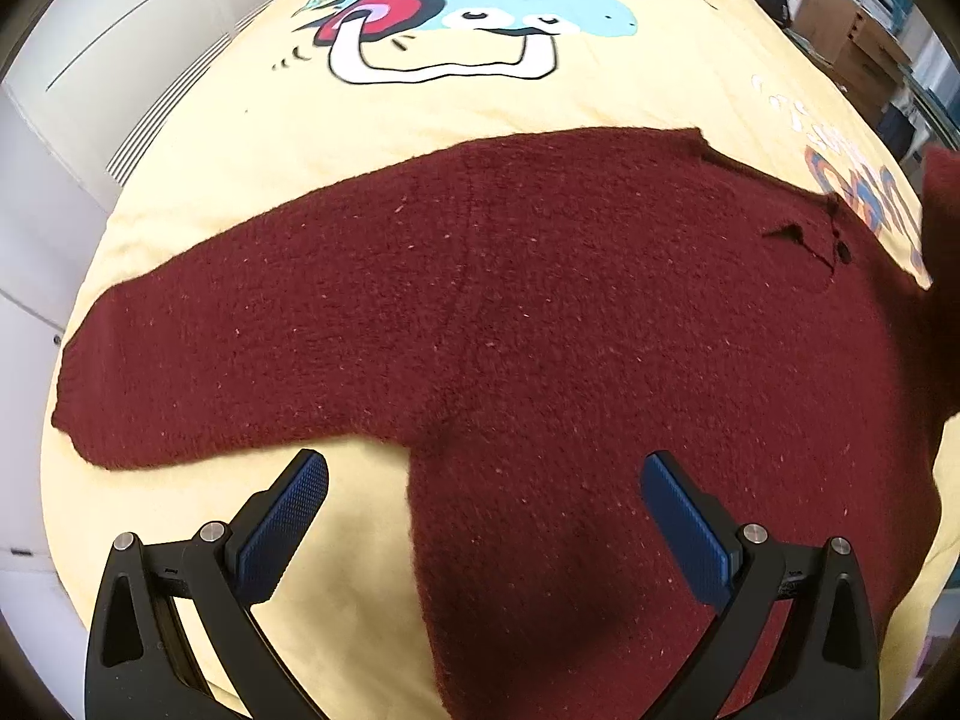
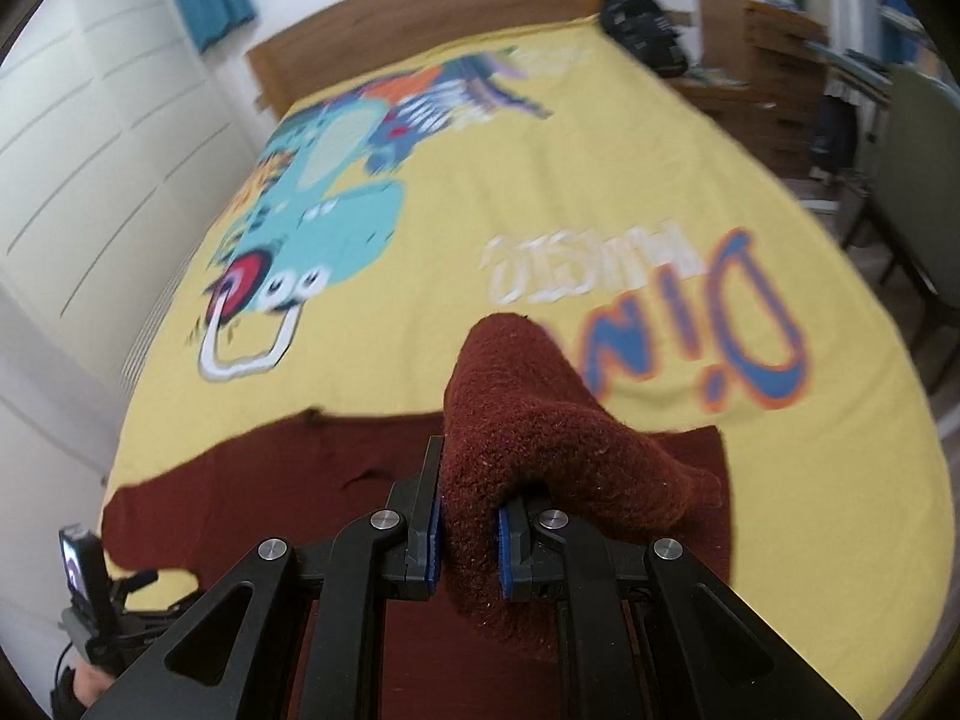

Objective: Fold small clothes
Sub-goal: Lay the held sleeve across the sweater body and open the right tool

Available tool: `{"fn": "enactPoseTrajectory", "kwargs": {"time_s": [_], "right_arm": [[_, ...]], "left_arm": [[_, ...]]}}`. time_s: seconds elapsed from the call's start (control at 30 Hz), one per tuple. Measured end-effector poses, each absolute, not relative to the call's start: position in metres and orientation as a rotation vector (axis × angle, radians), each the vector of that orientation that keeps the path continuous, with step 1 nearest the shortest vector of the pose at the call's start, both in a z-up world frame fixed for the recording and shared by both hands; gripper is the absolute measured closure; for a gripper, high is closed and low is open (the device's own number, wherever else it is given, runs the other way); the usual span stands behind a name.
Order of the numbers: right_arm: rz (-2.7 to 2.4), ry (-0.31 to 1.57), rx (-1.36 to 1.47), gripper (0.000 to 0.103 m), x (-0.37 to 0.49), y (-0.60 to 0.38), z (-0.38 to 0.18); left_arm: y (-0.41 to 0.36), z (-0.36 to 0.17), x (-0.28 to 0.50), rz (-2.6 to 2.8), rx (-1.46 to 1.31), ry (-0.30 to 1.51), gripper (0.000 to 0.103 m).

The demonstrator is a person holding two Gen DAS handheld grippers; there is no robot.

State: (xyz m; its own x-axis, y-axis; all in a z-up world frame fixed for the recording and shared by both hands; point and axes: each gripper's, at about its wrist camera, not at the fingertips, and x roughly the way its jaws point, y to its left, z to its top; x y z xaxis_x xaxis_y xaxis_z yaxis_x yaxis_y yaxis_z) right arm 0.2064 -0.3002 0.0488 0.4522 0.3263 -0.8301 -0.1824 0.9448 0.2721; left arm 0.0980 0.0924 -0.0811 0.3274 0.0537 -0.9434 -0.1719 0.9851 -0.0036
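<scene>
The dark red knit sweater [image 1: 540, 312] lies spread flat on a yellow blanket [image 1: 228, 156] w/ a cartoon dinosaur print [image 1: 480, 6], covering a bed. One sleeve [image 1: 198, 354] stretches out to the left in the left wrist view, cuff end near the blanket's left edge. A small tear or opening shows near the neckline [image 1: 798, 234] at the right.

Left gripper [image 1: 483, 516] hovers low over the sweater's lower body, angled fwd along the bed, jaws spread wide, nothing between them. Its left finger sits over bare blanket just below the sleeve; right finger is over the knit fabric.

Right gripper [image 2: 468, 534] is raised above the garment, pointing toward the headboard [image 2: 420, 18]. Its blue pads [image 2: 433, 546] are clamped narrow on a bunched fold of the sweater [image 2: 528, 432], which humps up over the fingertips and drapes down the right side. Rest of the sweater lies flat below it. View is motion-blurred.

Bottom left of the right wrist view: part of the other handheld rig w/ a small lit screen [image 2: 75, 564]. A black backpack [image 2: 645, 30] sits at the bed's far right corner; wooden drawers [image 2: 774, 60] beyond.
</scene>
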Motion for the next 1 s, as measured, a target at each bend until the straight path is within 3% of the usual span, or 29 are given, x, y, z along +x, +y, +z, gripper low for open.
{"fn": "enactPoseTrajectory", "kwargs": {"time_s": [0.5, 0.83, 0.87, 0.97, 1.0], "right_arm": [[0.401, 1.377, -0.001, 0.087, 0.139, -0.206, -0.109], [0.388, 1.396, -0.026, 0.083, 0.139, -0.206, -0.118], [0.382, 1.389, -0.031, 0.078, 0.139, -0.208, -0.114], [0.365, 1.349, -0.051, 0.033, 0.139, -0.219, -0.098], [0.362, 1.332, -0.052, 0.029, 0.137, -0.225, -0.092]], "left_arm": [[0.104, -0.09, 0.097, 0.157, -0.118, 1.26, 0.001], [0.093, -0.095, 0.095, 0.145, -0.078, 1.268, 0.001], [0.092, -0.095, 0.094, 0.144, -0.075, 1.267, 0.001], [0.088, -0.092, 0.093, 0.14, -0.047, 1.251, 0.001], [0.086, -0.09, 0.093, 0.141, -0.031, 1.243, 0.001]]}}
